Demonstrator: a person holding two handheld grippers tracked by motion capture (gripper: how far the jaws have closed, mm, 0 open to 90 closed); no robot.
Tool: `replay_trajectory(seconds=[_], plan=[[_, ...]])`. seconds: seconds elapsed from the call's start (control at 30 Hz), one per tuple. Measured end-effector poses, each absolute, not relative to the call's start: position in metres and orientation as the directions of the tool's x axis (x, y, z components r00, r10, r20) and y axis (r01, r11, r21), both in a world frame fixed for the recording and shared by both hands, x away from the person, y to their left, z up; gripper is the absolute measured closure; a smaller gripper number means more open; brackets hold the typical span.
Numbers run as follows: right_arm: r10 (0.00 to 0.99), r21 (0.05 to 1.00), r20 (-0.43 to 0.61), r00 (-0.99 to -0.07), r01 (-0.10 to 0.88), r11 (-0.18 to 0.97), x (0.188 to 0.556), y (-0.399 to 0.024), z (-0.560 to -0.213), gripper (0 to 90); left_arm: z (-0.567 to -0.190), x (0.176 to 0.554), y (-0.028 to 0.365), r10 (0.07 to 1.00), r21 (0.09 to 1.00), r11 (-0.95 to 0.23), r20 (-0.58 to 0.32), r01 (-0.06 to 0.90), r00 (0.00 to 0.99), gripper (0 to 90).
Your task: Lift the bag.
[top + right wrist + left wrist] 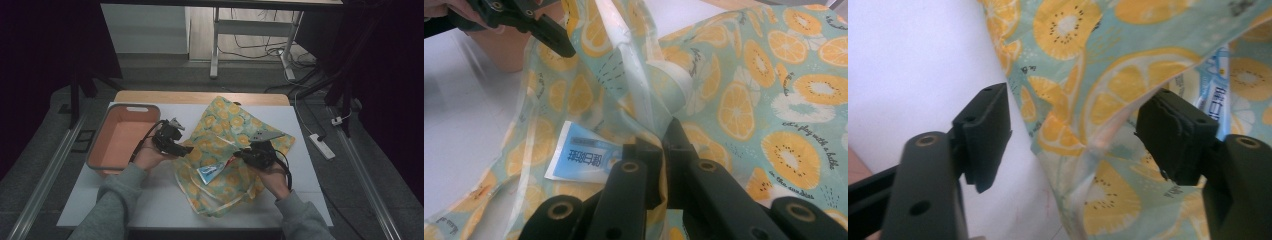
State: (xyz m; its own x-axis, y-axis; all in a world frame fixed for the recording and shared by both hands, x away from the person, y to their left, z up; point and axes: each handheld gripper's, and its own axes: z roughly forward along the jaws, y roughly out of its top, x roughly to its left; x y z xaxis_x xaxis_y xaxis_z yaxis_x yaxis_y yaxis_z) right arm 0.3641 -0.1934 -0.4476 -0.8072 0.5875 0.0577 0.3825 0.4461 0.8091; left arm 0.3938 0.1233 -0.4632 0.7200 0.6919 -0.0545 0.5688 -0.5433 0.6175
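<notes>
The work in hand looks like opening up the bag (pixel 235 150), a thin, crinkly plastic one printed with yellow citrus slices on pale teal, which lies spread across the middle of the white table (pixel 150 200), just right of the salmon-pink bin (pixel 120 140); the right gripper (pixel 239 153) has its jaws clamped tight on a fold of the bag's translucent rim, pulling that edge up into a ridge (pixel 644 100); the left gripper (pixel 186 148) stands with its jaws wide apart at the bag's left edge, one black pad (pixel 988 132) over bare table and the other (pixel 1173 135) over the printed film, and nothing is pinched between them yet; inside the mouth lies a flat blue and white packet (pixel 584 160), glossy, with printed characters, seen through and past the film; I judge the step to be the left claw lining up for a hold on the opposite lip; the next move calls for it to straddle only the top layer of that slack film and close there, so the two holds can part the mouth; the film is slippery and wrinkles easily, so a shallow bite may slide off
</notes>
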Motion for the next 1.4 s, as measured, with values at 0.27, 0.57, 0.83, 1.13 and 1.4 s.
replay_trajectory(seconds=[0.27,0.57,0.83,1.13,1.4], plan=[[0.589,0.808,0.055,-0.806,0.383,0.448,0.365,-0.194,-0.448,88.6,-0.469,0.400,0.118,0.693,0.575,-0.551,-0.089,0.605,0.715,52.7],[0.598,0.808,0.057,-0.800,0.389,0.443,0.367,-0.198,-0.448,88.1,-0.471,0.399,0.114,0.675,0.520,-0.576,-0.133,0.631,0.726,88.3],[0.585,0.845,0.050,-0.810,0.346,0.407,0.340,-0.198,-0.430,30.1,-0.462,0.396,0.121,0.658,0.555,-0.547,-0.177,0.626,0.732,88.4],[0.602,0.820,0.036,-0.798,0.368,0.439,0.280,-0.235,-0.434,29.7,-0.459,0.395,0.126,0.656,0.565,-0.534,-0.192,0.629,0.730,88.4],[0.619,0.733,0.079,-0.781,0.466,0.495,0.265,-0.244,-0.480,29.9,-0.461,0.397,0.124,0.656,0.562,-0.531,-0.202,0.635,0.727,88.4]])
